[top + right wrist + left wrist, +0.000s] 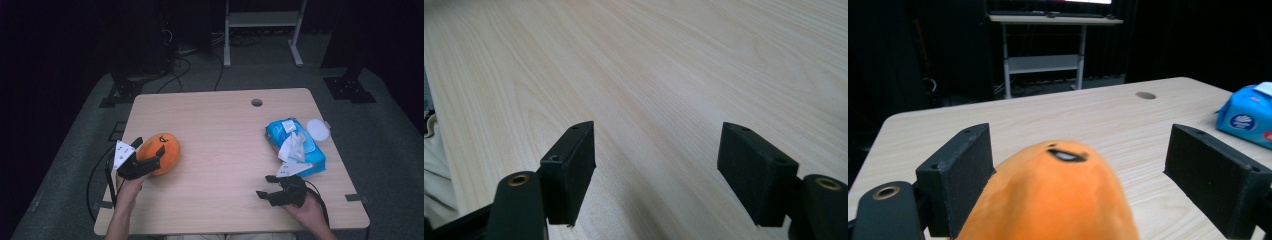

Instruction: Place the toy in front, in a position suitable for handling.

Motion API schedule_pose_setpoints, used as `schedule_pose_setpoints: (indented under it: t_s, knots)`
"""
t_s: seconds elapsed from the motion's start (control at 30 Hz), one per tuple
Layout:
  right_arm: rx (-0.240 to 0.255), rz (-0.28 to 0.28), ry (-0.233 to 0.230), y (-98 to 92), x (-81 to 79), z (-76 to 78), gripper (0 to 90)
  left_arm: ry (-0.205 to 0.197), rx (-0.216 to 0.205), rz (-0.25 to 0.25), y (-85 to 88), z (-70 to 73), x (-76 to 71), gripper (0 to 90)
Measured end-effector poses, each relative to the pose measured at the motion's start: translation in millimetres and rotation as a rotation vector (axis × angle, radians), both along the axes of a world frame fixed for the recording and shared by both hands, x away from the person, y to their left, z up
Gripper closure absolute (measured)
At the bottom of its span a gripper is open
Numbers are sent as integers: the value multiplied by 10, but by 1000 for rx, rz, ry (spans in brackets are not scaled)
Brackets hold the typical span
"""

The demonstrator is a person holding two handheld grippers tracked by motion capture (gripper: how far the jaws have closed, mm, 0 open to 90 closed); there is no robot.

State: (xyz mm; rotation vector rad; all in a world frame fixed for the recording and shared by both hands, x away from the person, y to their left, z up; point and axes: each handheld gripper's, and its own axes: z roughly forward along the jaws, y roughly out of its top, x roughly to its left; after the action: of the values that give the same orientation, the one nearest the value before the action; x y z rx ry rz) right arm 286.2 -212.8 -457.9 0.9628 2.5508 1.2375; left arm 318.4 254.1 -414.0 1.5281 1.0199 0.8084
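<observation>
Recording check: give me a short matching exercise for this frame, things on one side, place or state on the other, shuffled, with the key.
Things:
1. orange plush toy
2. blue wipes pack
3. right gripper
4. round cable hole

Place or state:
A. far edge of the table
B. lid flipped open, a wipe sticking out
C. between the open left gripper jaws
D. open, nothing between its jaws

Pairs: 1-C, 2-B, 3-D, 4-A

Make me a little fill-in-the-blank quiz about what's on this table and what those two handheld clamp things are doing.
1. The left gripper has its jaws spread around a soft toy whose colour is ____.
2. The blue pack of wipes has a sheet sticking out of its top, and that sheet is ____ in colour.
3. The right gripper has its jaws open with nothing between them but the bare wooden ____.
4. The small round hole sits near the table's ____ edge.

Missing words: orange; white; table; far
</observation>
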Motion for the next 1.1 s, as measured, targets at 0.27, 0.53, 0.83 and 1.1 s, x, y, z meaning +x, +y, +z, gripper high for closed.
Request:
schedule_pose_setpoints:
  t_s: [0.27, 0.53, 0.83, 1.1]
  knots:
    - [-3, 6, 5, 11, 16, -13, 304, 41, 55, 28, 12, -167, 66, 118]
    - [-10, 15, -2, 33, 10, -14, 305, 91, 133, 34, -22, -379, 141, 159]
    - [-15, 15, 5, 53, 12, -25, 305, 111, 172, 46, -80, -359, 143, 379]
    - [-21, 22, -7, 68, 8, -23, 305, 110, 203, 61, -111, -341, 136, 516]
